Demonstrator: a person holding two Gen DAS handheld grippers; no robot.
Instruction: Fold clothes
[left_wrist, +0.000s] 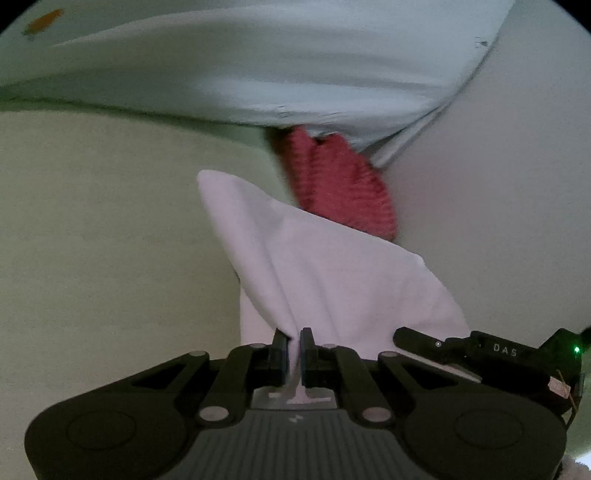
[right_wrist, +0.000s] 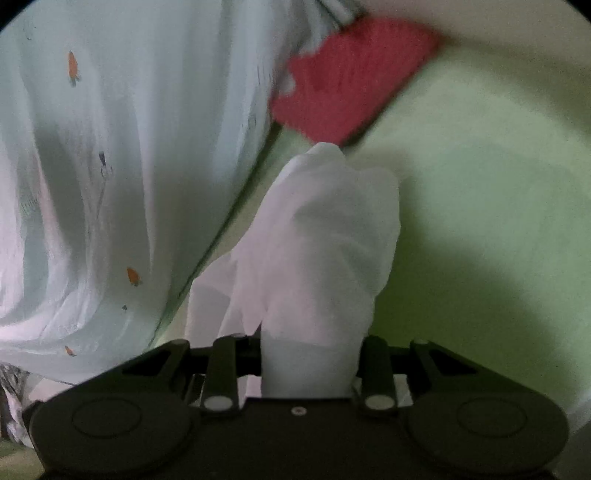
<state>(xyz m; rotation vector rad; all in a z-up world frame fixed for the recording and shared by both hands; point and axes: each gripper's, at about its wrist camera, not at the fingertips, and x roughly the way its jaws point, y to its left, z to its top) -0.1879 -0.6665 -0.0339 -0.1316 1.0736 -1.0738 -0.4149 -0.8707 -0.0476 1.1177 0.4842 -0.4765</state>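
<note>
Two wrist views, both pretty blurry. Left gripper (left_wrist: 294, 343) at 6 o'clock of its own frame, jaws squeezed nearly together on a thin pinch of the white cloth (left_wrist: 317, 273), with a bit of fabric poking through behind the pads. From that pinch, cloth fanning up toward 12 and drooping off to 3 o'clock, lifted clear of the pale green surface (left_wrist: 110, 240). Beyond the cloth at about 1 o'clock, a red knitted piece (left_wrist: 343, 184) tucked partly under the edge of a light blue-white fabric (left_wrist: 258, 74) stretched across the top, small orange print at 11 o'clock. At 4 o'clock, black body of the other tool with "DAS" lettering and a green light. Over in the right wrist view, right gripper (right_wrist: 312, 354) with jaws set fairly wide, a thick bunch of the same white cloth (right_wrist: 325, 240) filling the gap between them, so gripping a fat wad rather than an edge. Carrot-print fabric (right_wrist: 110, 184) hanging from 9 to 11 o'clock, red piece (right_wrist: 351, 81) at 12 to 1, green surface (right_wrist: 480, 221) across 3 o'clock.
</note>
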